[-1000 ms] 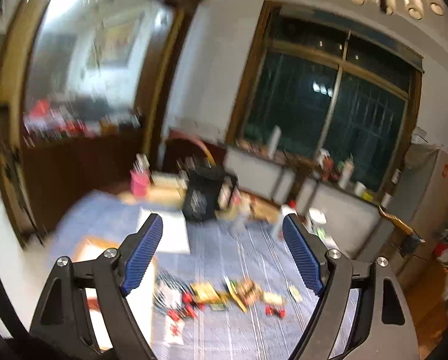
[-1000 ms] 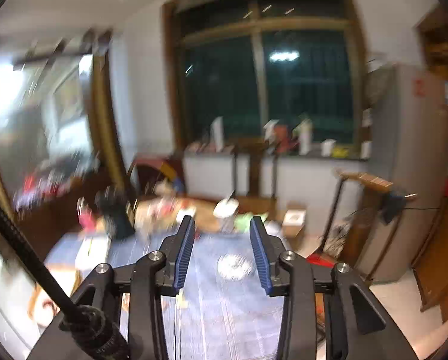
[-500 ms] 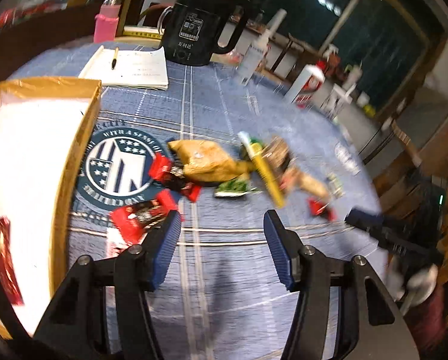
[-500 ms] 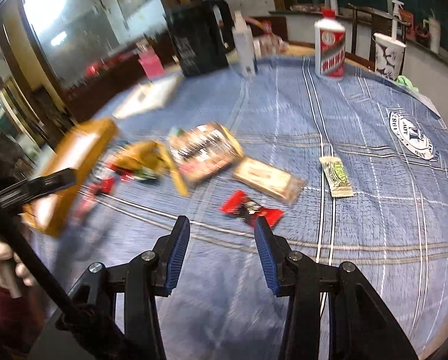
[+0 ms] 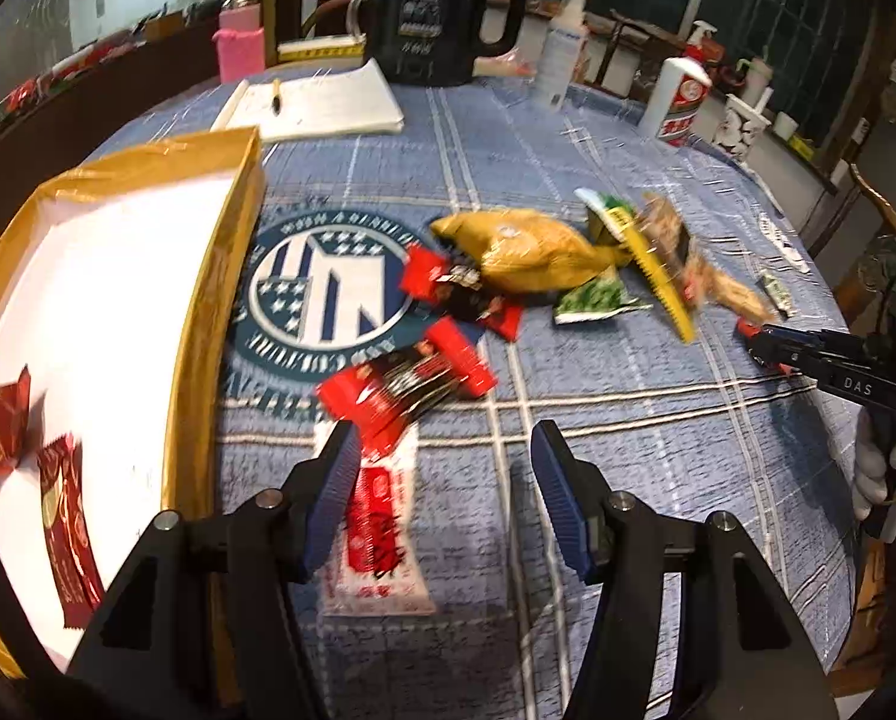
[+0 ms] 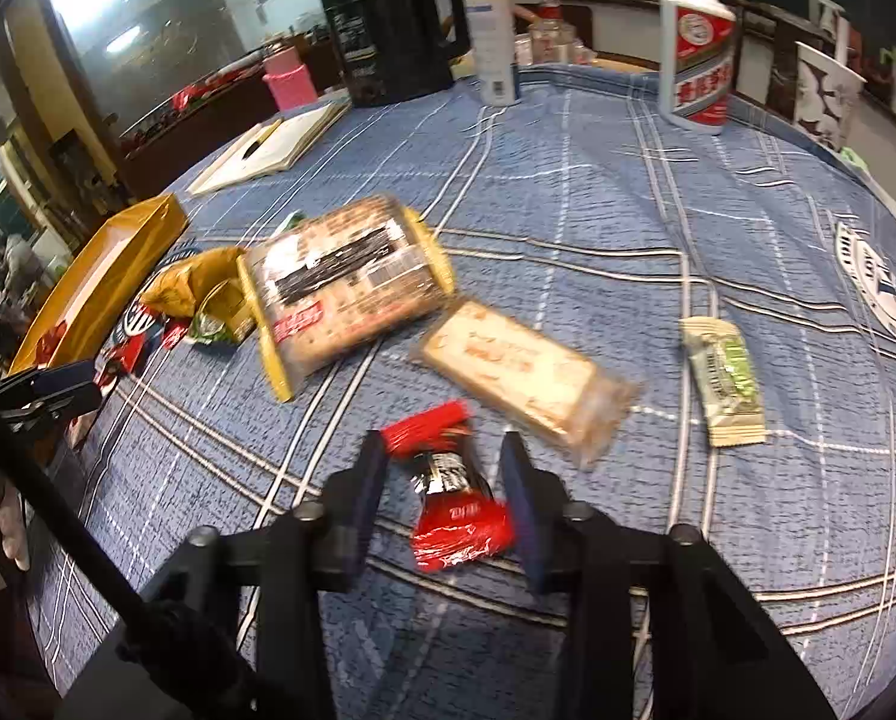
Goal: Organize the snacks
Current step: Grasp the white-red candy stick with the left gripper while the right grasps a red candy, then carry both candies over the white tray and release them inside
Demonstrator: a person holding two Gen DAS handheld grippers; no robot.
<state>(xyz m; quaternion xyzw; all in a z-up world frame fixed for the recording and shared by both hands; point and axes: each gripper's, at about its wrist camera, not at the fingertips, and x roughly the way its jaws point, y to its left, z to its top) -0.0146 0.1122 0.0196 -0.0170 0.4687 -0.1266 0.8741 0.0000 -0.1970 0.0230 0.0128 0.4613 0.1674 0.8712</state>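
Snack packets lie scattered on a blue checked tablecloth [image 5: 658, 438]. My left gripper [image 5: 441, 456] is open just above the cloth; a red and black packet [image 5: 399, 390] lies just beyond its left finger and a white and red packet [image 5: 375, 534] partly under that finger. A gold-rimmed white box [image 5: 87, 312] at the left holds two red packets. My right gripper [image 6: 441, 462] is open with a small red and black packet [image 6: 454, 498] between its fingers, which do not touch it. A cracker pack [image 6: 339, 282], a pale bar [image 6: 526, 372] and a green bar [image 6: 724, 378] lie beyond.
A yellow bag [image 5: 532, 252] and green packets sit mid-table. A black kettle [image 6: 387, 18], a white and red bottle [image 6: 697, 54], a spray bottle [image 6: 493, 30], a pink cup [image 5: 240, 48] and a notebook [image 5: 321, 102] stand at the far side. The table edge curves at the right.
Both grippers have swung down from facing the room and moved close over the snacks. The left one has narrowed. The right one now straddles the red and black packet.
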